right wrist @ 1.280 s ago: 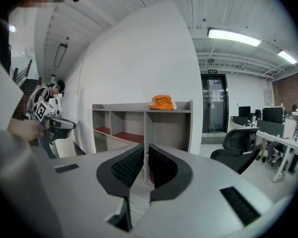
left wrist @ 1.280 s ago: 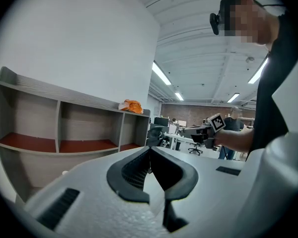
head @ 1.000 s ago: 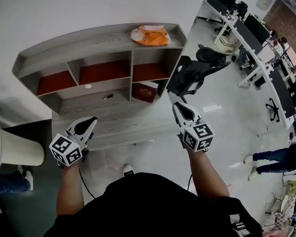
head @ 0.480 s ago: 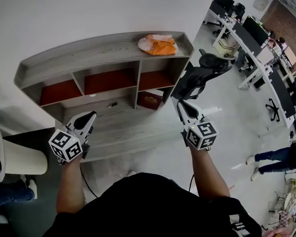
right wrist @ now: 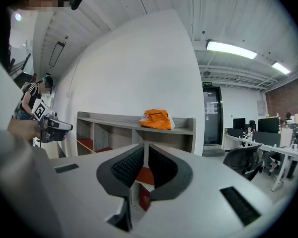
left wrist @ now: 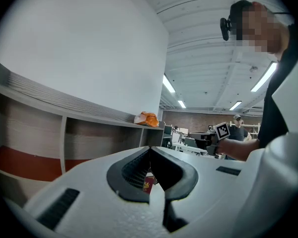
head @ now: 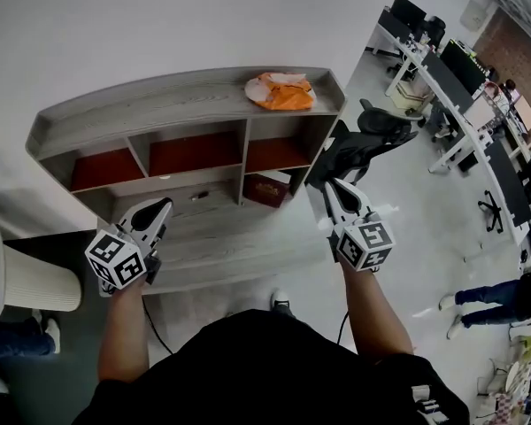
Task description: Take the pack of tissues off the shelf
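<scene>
**Left gripper** (head: 164, 205): white body, black ribbed pads, marker cube (head: 117, 259) at its near end. Jaws closed tip to tip with nothing between them. It is held roughly level before the left part of the shelf front, clear of the wood.

**Right gripper** (head: 331, 186): same make, with its own cube at the near end. Jaws drawn in to a thin slit, gripping nothing. It is held before the right end of the shelf, apart from it and pointing at it.

**Pack of tissues** (head: 280, 90): soft pack, orange and white. It lies on the shelf's top board, toward the right end and close to the wall. It is farther off and higher than both grippers, and neither touches it. The right gripper view shows it just above the jaw tips. The left gripper view shows it small, at the far end of the board.

**Shelf** (head: 142, 109): grey wood grain, standing against a white wall (head: 159, 16). The top board has a raised rim. Below it is a row of three open compartments with red insides, and lower down a deeper ledge.

**Red box** (head: 267, 189): dark red, in the lower right opening under the right compartment.

**Small dark item** (head: 197, 197): on the middle ledge, too small to identify.

**Chair** (head: 363, 135): black office chair, just beside the shelf's right end.

**Desks** (head: 451, 69): white, in a row at far right, carrying monitors (head: 458, 50).

**Cylinder** (head: 37, 279): white and ribbed, at near left on dark floor.

**Bystander** (head: 496, 295): legs in jeans at the right edge.
</scene>
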Available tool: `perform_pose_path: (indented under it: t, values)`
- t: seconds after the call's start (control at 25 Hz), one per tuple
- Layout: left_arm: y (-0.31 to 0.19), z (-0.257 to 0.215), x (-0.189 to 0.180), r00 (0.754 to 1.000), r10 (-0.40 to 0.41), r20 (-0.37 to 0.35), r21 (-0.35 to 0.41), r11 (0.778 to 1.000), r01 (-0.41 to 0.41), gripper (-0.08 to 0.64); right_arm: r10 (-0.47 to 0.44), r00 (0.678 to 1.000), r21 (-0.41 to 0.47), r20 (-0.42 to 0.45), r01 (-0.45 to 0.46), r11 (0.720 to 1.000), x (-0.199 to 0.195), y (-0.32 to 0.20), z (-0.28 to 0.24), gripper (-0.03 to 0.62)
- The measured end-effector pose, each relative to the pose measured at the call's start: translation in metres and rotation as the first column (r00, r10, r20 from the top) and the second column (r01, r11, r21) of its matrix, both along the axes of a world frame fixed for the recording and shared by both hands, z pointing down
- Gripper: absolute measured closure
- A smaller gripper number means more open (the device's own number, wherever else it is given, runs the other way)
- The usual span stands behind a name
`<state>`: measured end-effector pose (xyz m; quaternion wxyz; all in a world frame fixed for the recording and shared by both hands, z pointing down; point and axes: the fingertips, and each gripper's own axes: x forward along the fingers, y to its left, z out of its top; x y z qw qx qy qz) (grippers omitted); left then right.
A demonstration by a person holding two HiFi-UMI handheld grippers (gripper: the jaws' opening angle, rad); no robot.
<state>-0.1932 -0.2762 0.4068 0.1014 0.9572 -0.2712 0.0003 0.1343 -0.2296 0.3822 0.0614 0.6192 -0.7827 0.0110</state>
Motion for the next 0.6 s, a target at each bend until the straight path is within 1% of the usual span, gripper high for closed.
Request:
perform_pose_path:
  t: [0.16,0.32,0.44,0.6]
  values:
    - [-0.002,-0.012,0.010,0.998,-0.057,-0.008,0.019,0.998,0.057,0.543,-0.055,0.998,0.008,-0.003,0.055,0.998,0.013,-0.010,-0.004,0.557]
    - [0.000,-0.021,0.029,0.995,-0.097,-0.008,0.026,0.995,0.098,0.543,-0.093,0.996,0.010,-0.003,0.093,0.996,0.038,-0.019,-0.006,0.557]
    - [0.003,-0.025,0.048,0.994,-0.107,0.003,0.029,0.994,0.107,0.543,-0.120,0.993,0.012,0.002,0.120,0.993,0.052,-0.029,-0.007,0.557]
    - [0.008,-0.028,0.076,0.995,-0.100,0.026,0.043,0.994,0.099,0.543,-0.148,0.989,0.015,0.012,0.148,0.989,0.067,-0.038,-0.009,0.557]
